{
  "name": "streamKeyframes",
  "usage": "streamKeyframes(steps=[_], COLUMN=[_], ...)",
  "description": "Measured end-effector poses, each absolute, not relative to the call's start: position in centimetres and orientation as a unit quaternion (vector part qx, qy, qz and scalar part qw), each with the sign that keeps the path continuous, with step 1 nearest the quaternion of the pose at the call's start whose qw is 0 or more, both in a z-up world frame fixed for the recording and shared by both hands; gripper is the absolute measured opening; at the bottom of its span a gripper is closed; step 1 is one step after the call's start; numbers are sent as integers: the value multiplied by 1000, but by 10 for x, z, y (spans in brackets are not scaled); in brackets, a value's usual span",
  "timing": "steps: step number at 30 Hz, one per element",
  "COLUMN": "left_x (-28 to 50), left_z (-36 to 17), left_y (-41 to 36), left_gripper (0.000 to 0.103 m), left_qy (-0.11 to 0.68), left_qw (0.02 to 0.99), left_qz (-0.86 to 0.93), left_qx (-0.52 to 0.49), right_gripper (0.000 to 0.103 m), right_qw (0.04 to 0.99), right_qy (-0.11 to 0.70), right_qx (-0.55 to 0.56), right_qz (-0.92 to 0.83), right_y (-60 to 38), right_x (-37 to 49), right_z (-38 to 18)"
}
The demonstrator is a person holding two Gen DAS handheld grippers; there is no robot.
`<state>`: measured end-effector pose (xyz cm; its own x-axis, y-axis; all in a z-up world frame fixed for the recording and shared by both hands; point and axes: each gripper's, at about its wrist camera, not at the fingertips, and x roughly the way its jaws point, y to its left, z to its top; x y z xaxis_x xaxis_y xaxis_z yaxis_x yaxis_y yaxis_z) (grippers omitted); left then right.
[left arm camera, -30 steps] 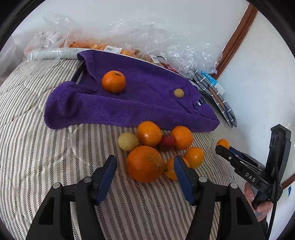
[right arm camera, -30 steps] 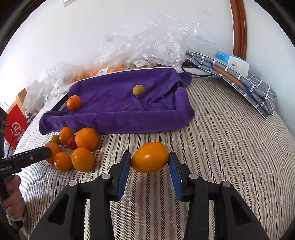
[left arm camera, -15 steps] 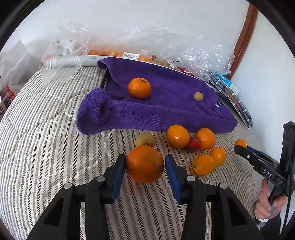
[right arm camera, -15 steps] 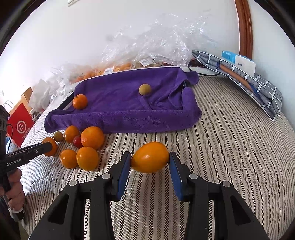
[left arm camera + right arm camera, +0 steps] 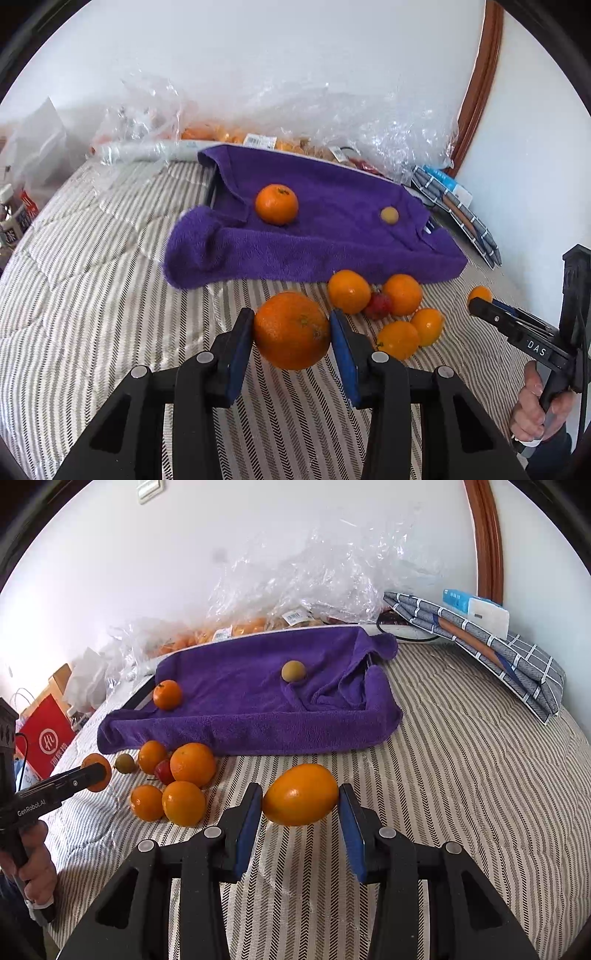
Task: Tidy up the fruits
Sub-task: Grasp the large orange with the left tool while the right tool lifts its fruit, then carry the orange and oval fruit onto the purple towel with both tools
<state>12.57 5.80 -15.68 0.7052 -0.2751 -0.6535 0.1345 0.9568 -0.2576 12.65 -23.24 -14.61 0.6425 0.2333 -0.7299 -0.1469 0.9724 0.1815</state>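
Note:
My left gripper (image 5: 291, 332) is shut on a large orange (image 5: 291, 330) and holds it above the striped bed. My right gripper (image 5: 301, 801) is shut on an oval orange fruit (image 5: 300, 794), also lifted. A purple towel (image 5: 332, 243) lies ahead with a mandarin (image 5: 276, 204) and a small yellow-brown fruit (image 5: 389, 215) on it. Several oranges (image 5: 349, 291) and a small red fruit (image 5: 377, 303) lie in a pile in front of the towel. In the right wrist view the pile (image 5: 192, 764) is at the left, with a small brownish fruit (image 5: 125, 763) beside it.
Clear plastic bags (image 5: 332, 122) with more fruit lie along the wall behind the towel. A folded checked cloth (image 5: 480, 642) with a small box on it lies at the right. A red paper bag (image 5: 46, 734) stands off the bed's left side.
My left gripper closed on the large orange and lifted it away from the pile, toward the towel. My right gripper kept its hold on the oval fruit and moved slightly nearer the towel.

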Motion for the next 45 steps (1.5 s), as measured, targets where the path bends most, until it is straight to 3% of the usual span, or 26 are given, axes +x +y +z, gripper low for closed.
streamKeyframes(steps=[27,34,45], left_x=[119,132,180], left_z=[-139,-127,-95], left_y=[75,82,65], left_gripper=[40,40,40], left_qy=[315,320,297], left_qw=[941,934,945], left_qz=[-53,-62,-67], left_qx=[-108,-144,-117], right_gripper=[42,42,42], right_qw=[916,919,937], right_qy=[384,374,327], right_qx=[66,55,52], right_qz=[100,112,113], right_y=[-232,-220,-210], right_x=[121,133,177], right_z=[-137,-126,-97])
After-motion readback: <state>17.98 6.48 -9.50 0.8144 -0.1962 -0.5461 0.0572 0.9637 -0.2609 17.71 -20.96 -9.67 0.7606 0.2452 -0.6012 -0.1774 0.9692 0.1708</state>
